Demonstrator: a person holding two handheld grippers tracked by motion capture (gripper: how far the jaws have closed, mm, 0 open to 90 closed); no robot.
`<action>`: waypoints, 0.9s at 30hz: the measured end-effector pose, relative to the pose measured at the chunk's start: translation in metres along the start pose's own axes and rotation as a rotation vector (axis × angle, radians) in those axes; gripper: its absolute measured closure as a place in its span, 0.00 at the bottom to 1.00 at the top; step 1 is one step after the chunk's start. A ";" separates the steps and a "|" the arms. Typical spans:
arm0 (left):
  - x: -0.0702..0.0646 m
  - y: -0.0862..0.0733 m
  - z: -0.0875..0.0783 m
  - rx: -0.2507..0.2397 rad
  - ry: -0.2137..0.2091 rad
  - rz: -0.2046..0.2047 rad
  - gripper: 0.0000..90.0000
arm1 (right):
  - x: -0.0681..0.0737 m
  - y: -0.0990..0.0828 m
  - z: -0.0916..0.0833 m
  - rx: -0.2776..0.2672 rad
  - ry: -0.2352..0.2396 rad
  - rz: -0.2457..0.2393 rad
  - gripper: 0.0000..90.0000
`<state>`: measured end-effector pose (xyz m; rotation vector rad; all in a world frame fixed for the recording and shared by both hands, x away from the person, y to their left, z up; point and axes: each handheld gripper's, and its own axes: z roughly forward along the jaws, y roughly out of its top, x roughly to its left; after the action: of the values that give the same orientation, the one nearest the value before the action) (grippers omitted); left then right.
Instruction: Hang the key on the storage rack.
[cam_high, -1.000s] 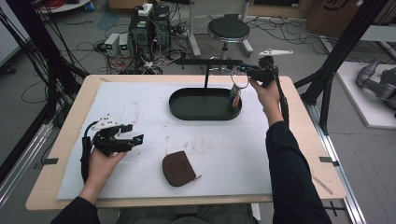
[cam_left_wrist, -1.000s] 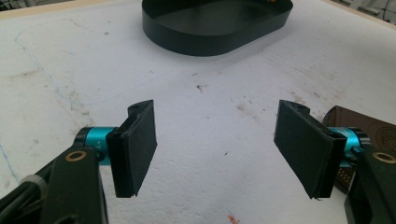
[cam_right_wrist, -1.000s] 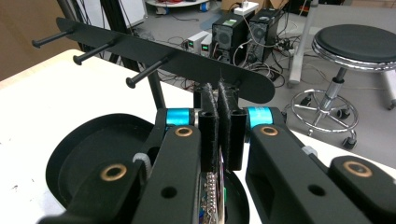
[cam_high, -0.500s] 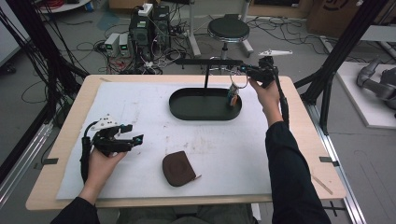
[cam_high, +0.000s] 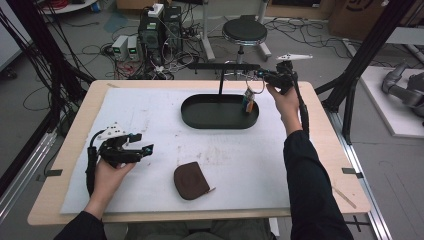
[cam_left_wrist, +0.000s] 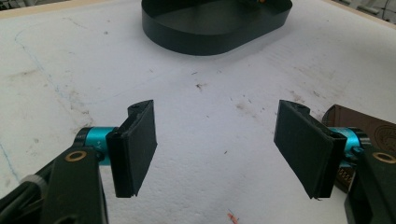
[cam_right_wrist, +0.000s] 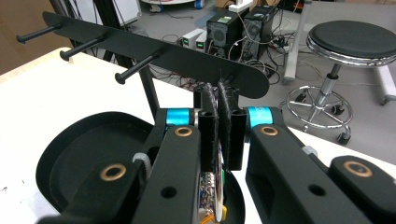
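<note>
A black rack bar (cam_high: 225, 66) with pegs (cam_right_wrist: 135, 67) stands on a post over a black oval tray (cam_high: 200, 119) at the table's far middle. My right gripper (cam_high: 258, 76) is at the bar's right end, level with it, jaws pressed together (cam_right_wrist: 218, 95). It is shut on the ring of a small colourful keychain (cam_high: 248, 101), which dangles over the tray's right end (cam_right_wrist: 212, 203). My left gripper (cam_high: 145, 148) rests low at the table's left, open, with only the white mat between its pads (cam_left_wrist: 217, 144). A brown leather pouch (cam_high: 191, 181) lies at the front middle.
A white mat (cam_high: 150, 115) covers most of the wooden table. The pouch edge (cam_left_wrist: 369, 126) is just right of my left gripper's right jaw. Beyond the table's far edge stand a round stool (cam_high: 245, 31), computer boxes (cam_high: 160, 25) and cables.
</note>
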<state>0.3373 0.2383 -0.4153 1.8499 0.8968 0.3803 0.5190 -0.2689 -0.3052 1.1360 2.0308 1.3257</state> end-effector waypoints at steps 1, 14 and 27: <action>0.000 0.000 0.000 0.000 0.000 0.000 0.33 | 0.000 0.000 0.000 0.001 -0.003 -0.002 0.97; 0.000 0.000 0.000 0.003 -0.001 0.003 0.33 | 0.000 0.000 0.000 0.011 -0.025 -0.006 0.95; 0.000 0.000 0.001 0.003 -0.003 0.003 0.33 | -0.003 -0.002 0.000 0.013 -0.059 0.016 0.92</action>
<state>0.3377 0.2376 -0.4159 1.8547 0.8933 0.3780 0.5202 -0.2719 -0.3069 1.1851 1.9951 1.2737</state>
